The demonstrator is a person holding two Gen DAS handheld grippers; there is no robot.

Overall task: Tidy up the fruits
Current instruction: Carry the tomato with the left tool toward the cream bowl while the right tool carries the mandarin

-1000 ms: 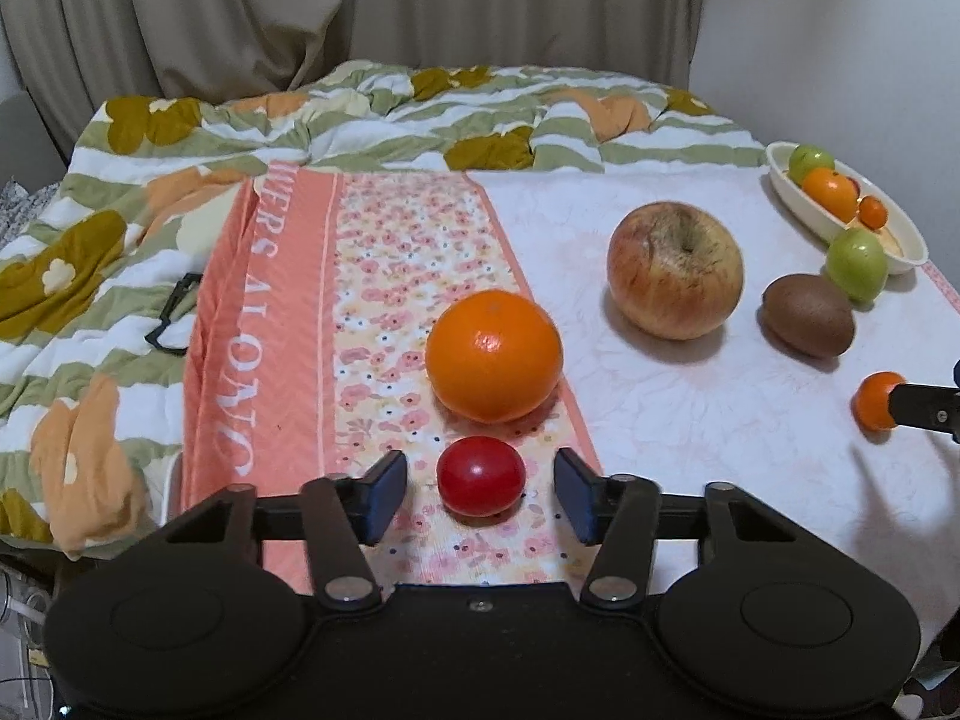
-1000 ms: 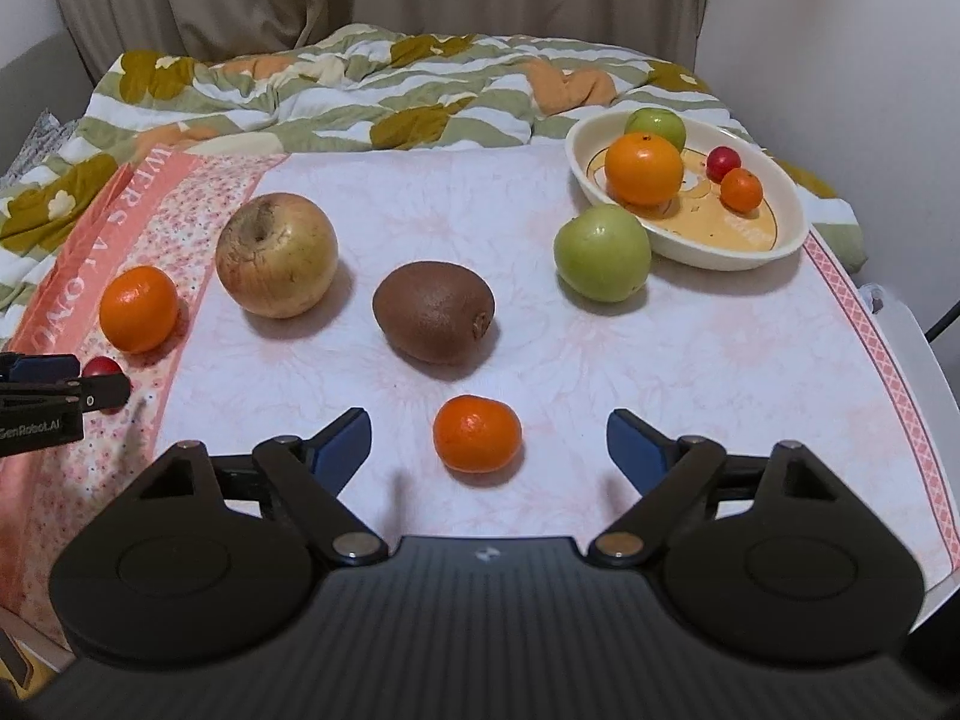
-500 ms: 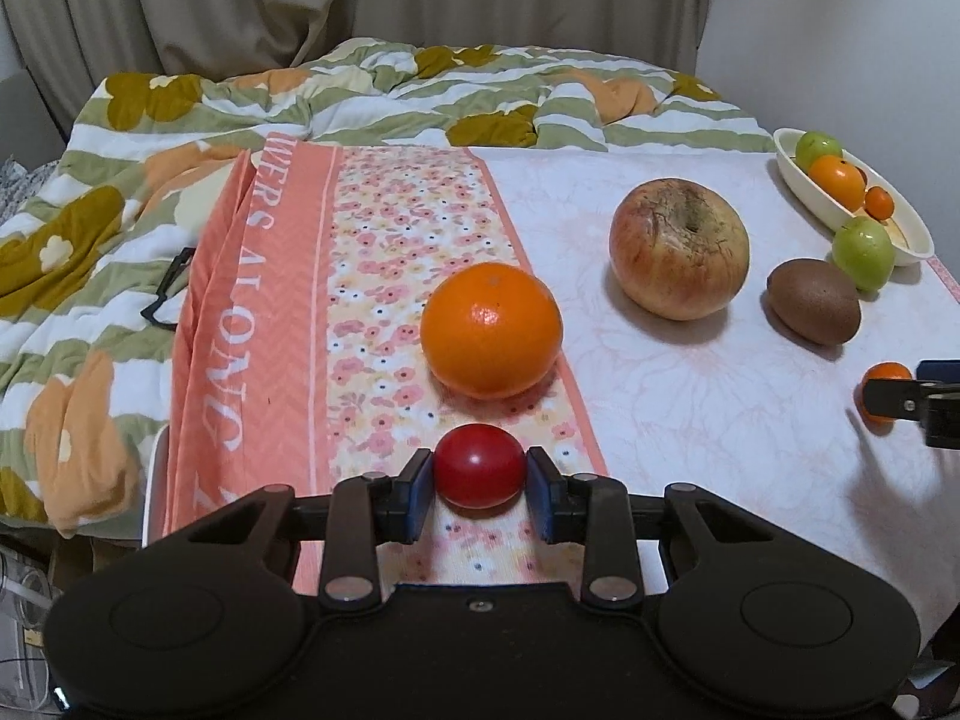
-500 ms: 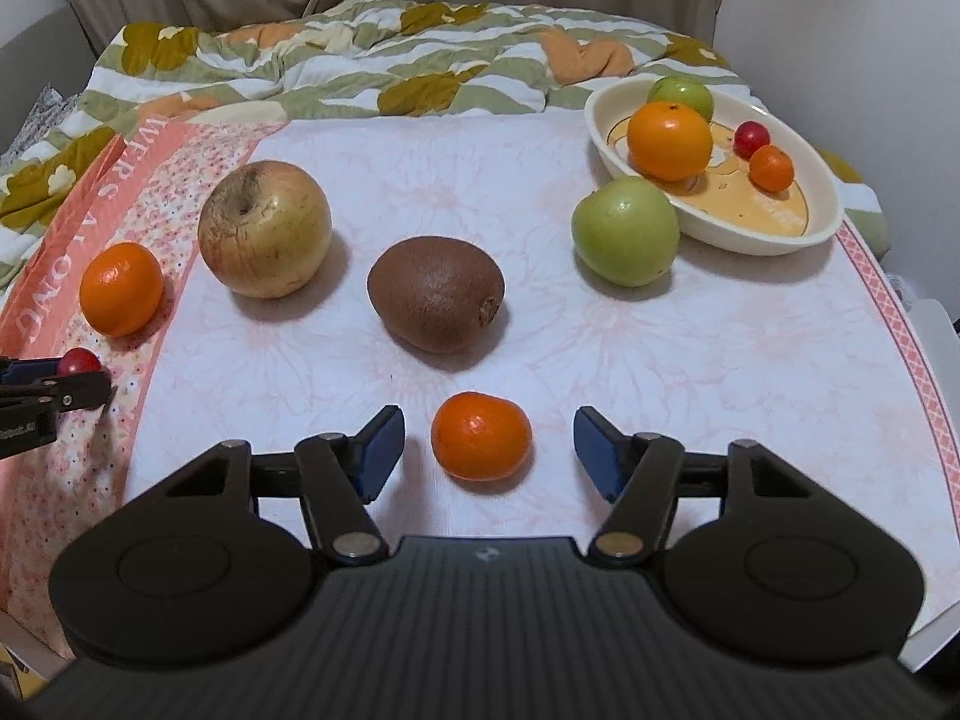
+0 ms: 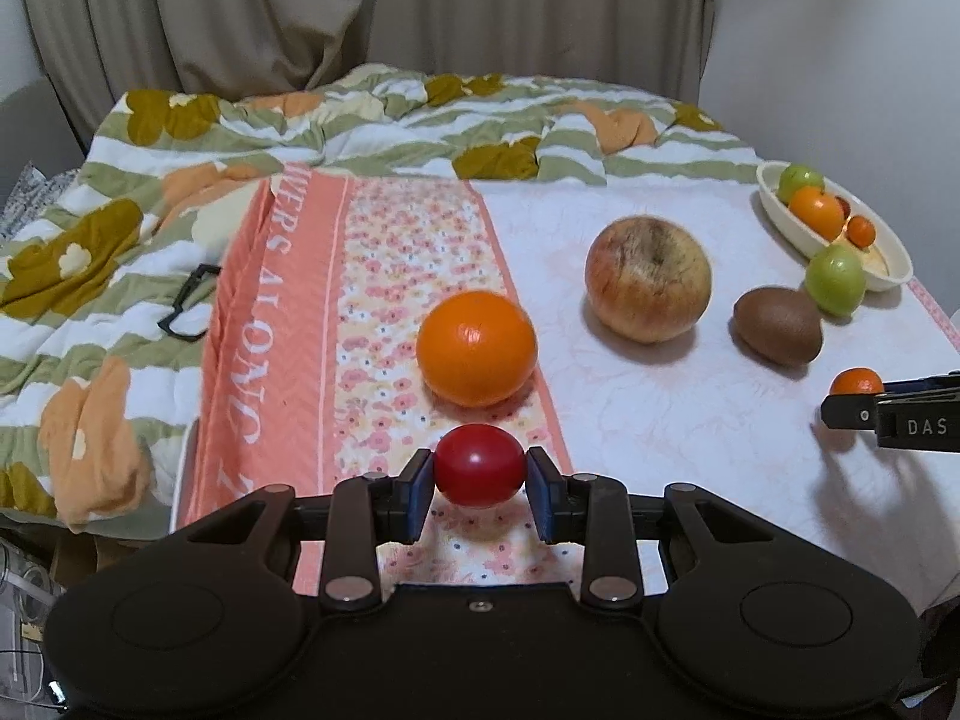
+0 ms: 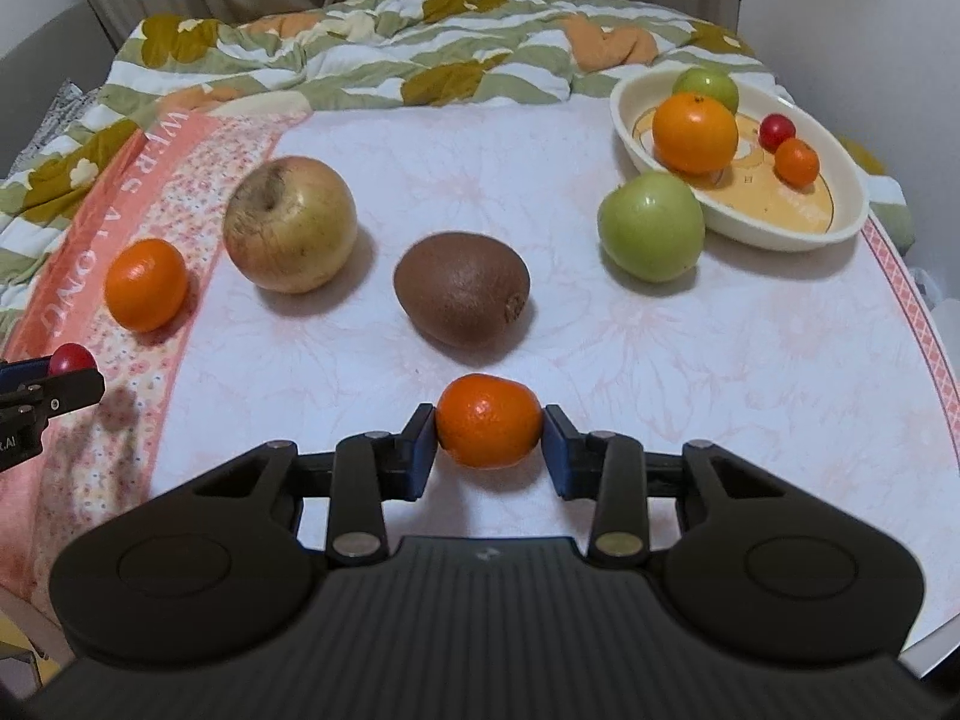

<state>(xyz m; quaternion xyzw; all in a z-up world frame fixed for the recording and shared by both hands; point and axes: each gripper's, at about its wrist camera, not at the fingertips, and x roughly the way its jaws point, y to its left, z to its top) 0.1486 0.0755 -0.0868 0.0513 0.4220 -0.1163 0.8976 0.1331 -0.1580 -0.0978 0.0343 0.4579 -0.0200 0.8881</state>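
My left gripper (image 5: 480, 468) is clamped on the red cherry tomato (image 5: 479, 465) over the floral cloth (image 5: 384, 312), the orange (image 5: 476, 348) just beyond it. My right gripper (image 6: 489, 441) is closing, pads against the mandarin (image 6: 488, 420) on the white tablecloth (image 6: 720, 360). The kiwi (image 6: 461, 287), long axis crosswise, lies ahead; bare cloth runs right to the table edge, the bowl (image 6: 780, 228) far right.

Place: a home, most likely a bedroom.
Bedding: a rumpled green, white and mustard floral quilt (image 5: 360, 120) spread behind the work surface.
Window side: long beige fabric curtains (image 5: 240, 12) (hanging to the quilt's edge).
Surface: a pale pink floral cotton cloth (image 6: 540, 180) with a coral border.
Dish: a cream oval ceramic bowl (image 6: 840, 222) of fruit.
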